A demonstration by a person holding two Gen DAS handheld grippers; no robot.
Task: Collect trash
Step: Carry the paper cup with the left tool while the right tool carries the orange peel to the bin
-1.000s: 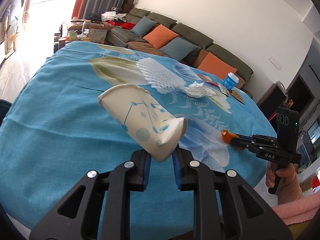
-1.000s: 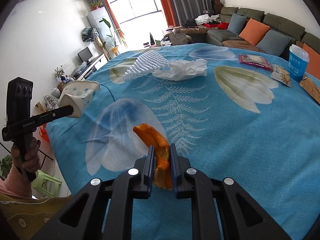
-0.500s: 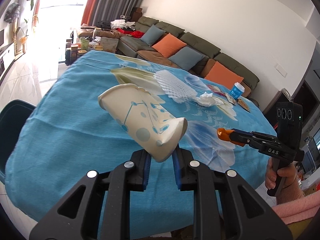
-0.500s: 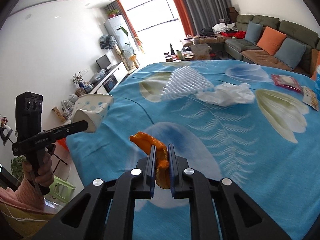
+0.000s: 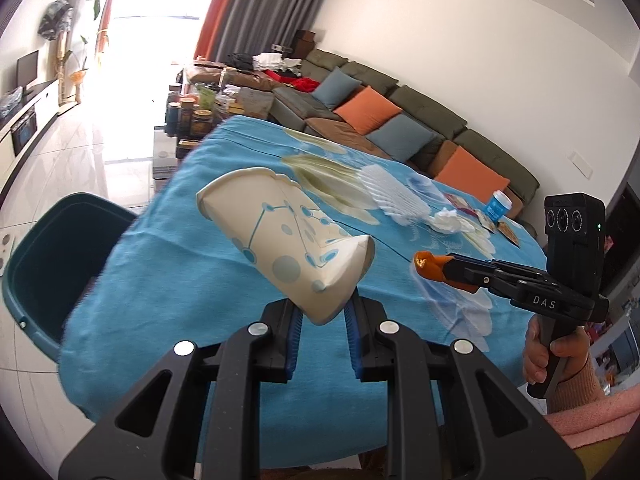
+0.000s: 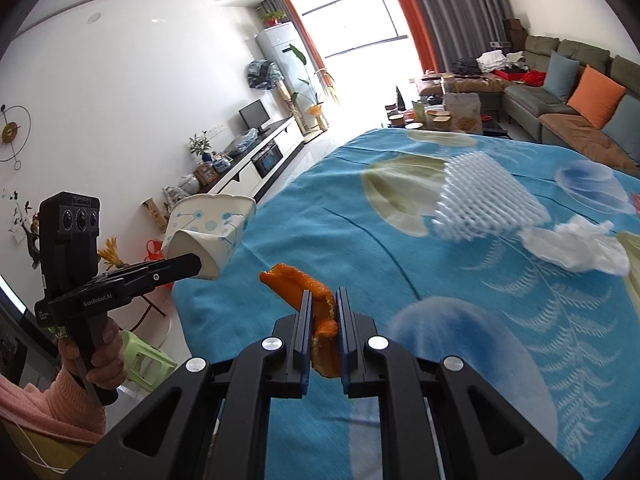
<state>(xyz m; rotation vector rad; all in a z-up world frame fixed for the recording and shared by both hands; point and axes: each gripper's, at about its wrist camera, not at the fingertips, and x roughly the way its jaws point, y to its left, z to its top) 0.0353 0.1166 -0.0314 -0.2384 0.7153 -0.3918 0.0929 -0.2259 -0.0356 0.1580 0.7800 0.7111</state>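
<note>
My left gripper (image 5: pixel 322 312) is shut on a crushed white paper cup (image 5: pixel 280 240) with blue dots, held in the air over the table's near left corner; it also shows in the right wrist view (image 6: pixel 208 236). My right gripper (image 6: pixel 323 300) is shut on a piece of orange peel (image 6: pixel 300 284), held above the blue tablecloth (image 6: pixel 460 320); the peel also shows in the left wrist view (image 5: pixel 430 266). A dark teal bin (image 5: pixel 60 260) stands on the floor left of the table.
On the table lie a white foam net (image 6: pixel 484 200), a crumpled white tissue (image 6: pixel 576 248), a blue cup (image 5: pixel 498 204) and some snack wrappers (image 5: pixel 504 230). A sofa (image 5: pixel 400 124) runs behind the table. A green stool (image 6: pixel 144 360) stands by the table's corner.
Both grippers have lifted and swung left toward the table's edge with their loads. The teal bin has come into the left wrist view.
</note>
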